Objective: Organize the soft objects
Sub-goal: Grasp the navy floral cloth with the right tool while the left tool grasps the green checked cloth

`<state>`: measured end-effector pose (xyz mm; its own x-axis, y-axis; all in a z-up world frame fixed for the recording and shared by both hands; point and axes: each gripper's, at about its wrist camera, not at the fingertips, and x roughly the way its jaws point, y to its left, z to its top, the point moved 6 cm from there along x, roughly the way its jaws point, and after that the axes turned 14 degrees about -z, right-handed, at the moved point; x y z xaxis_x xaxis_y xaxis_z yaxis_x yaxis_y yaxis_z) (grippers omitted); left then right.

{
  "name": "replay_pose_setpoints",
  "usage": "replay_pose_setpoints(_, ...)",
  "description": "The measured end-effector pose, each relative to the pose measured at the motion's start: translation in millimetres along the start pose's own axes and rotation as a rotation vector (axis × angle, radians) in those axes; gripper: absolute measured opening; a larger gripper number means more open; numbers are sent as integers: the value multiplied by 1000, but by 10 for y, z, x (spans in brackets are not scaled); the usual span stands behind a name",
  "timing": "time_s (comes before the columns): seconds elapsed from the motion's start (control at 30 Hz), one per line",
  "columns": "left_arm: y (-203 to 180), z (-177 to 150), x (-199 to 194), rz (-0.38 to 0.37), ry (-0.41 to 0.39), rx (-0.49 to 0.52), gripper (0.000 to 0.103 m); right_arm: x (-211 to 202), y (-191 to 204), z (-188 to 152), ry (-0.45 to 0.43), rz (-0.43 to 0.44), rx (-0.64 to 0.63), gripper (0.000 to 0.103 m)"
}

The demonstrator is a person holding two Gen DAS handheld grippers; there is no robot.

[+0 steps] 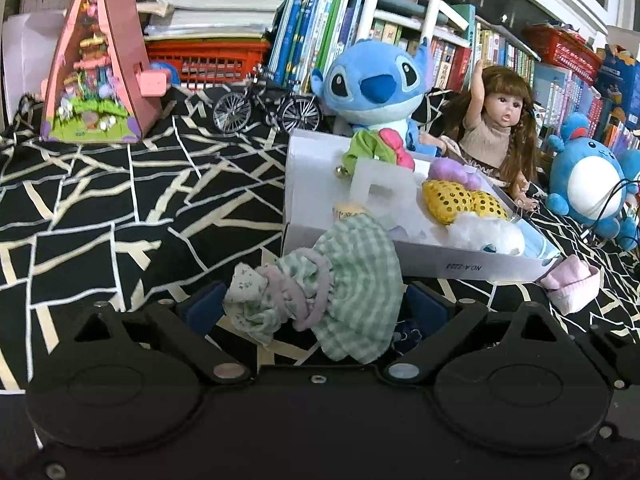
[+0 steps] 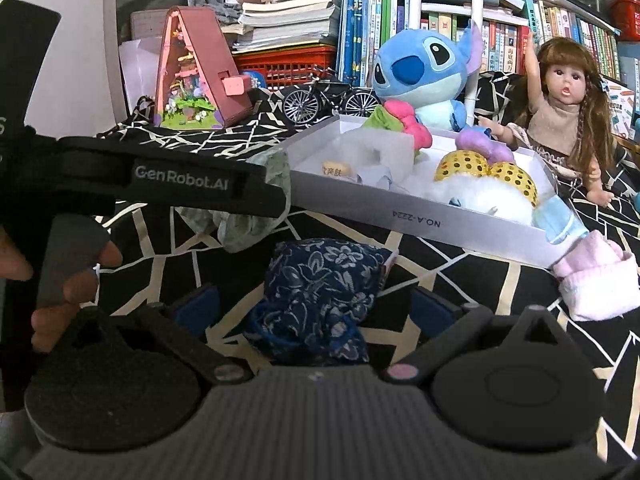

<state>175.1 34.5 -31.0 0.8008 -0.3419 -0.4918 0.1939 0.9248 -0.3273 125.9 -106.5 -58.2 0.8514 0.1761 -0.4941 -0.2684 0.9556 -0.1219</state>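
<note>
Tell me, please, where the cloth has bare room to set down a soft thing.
The patterned cloth is bare between the pink toy house, the toy bicycle and the white box. The box is crowded inside, except near its left corner. To its right, the pink sock, doll and blue plush leave little space.

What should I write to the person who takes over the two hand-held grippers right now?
Left hand-held gripper: it holds a green checked cloth, just before the white box.
Right hand-held gripper: open around a dark blue flowered cloth that lies on the black patterned cover; not gripped.
Done: the box already contains a yellow sequin bow, a fluffy white piece and other soft items.
Left: put both cloths in the box, then the pink and white sock beside its corner.
</note>
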Motion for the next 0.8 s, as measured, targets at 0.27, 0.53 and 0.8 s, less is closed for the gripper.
replay_pose_setpoints(0.27,53,-66,129,1,27,-36,73,64,-24,-20,23,-1,19,99)
replay_pose_setpoints(0.53,31,-41,47,-1,-1,-41,43,43,-48,-21,15,-11,37,63)
replay_pose_setpoints(0.8,-51,79,-127,-13,-45,-24,40,-13,-144,44,4,-21,80,56)
